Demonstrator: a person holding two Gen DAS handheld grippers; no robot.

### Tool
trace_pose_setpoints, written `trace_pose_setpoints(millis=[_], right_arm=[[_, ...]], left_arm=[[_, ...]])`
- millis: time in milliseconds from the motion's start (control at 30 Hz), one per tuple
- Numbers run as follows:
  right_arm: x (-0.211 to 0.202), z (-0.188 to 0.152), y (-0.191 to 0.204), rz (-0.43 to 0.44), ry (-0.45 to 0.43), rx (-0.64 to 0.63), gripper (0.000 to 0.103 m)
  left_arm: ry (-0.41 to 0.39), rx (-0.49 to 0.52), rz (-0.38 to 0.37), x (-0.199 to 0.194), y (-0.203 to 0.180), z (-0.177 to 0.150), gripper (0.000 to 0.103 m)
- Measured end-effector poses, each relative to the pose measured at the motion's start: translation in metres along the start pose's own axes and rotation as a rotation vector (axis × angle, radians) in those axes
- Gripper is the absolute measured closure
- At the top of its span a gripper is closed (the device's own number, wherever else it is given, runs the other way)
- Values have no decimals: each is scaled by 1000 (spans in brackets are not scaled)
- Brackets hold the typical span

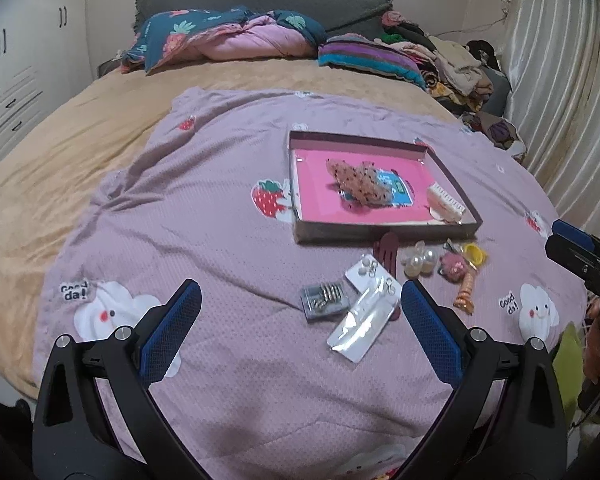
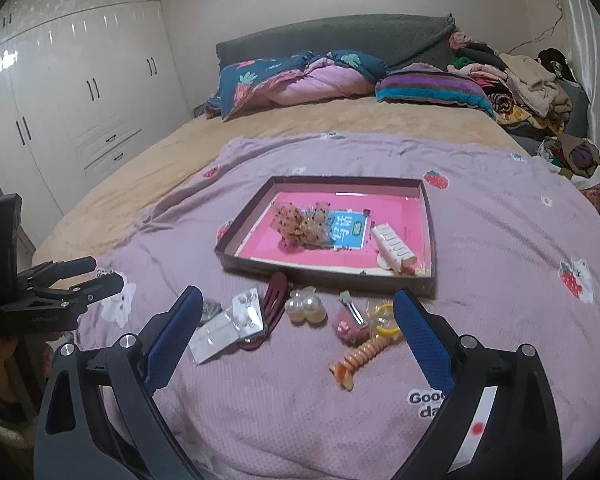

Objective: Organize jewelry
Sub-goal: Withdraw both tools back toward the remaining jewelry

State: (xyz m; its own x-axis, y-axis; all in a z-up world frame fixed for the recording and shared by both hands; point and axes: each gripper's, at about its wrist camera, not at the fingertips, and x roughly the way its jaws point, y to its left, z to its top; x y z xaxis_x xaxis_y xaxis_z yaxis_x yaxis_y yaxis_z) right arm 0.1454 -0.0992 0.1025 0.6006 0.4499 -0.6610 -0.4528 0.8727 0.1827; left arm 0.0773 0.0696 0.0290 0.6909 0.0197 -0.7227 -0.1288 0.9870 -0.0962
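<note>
Both tools, left (image 1: 300, 312) and right (image 2: 298, 320), hover spread and empty over loose jewelry (image 2: 305, 309) on the bed, at six o'clock from the pink-lined tray (image 2: 429, 216) meant to collect it.

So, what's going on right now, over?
Left claw open, empty. Right claw open, empty. Tray holds two clips; loose hair accessories wait on the blanket. Nothing in the way.

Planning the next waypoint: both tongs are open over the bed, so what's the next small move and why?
Probably lower the right tongs onto the pearl clip. It lies loose on the bedspread between the open fingers, just short of the tray, unobstructed.
</note>
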Motion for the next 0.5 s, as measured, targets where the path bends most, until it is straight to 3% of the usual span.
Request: trace_pose_setpoints(millis=[500], right_arm=[[15, -37, -13, -54, 88, 14, 8]], left_arm=[[78, 25, -56, 28, -9, -30, 9]])
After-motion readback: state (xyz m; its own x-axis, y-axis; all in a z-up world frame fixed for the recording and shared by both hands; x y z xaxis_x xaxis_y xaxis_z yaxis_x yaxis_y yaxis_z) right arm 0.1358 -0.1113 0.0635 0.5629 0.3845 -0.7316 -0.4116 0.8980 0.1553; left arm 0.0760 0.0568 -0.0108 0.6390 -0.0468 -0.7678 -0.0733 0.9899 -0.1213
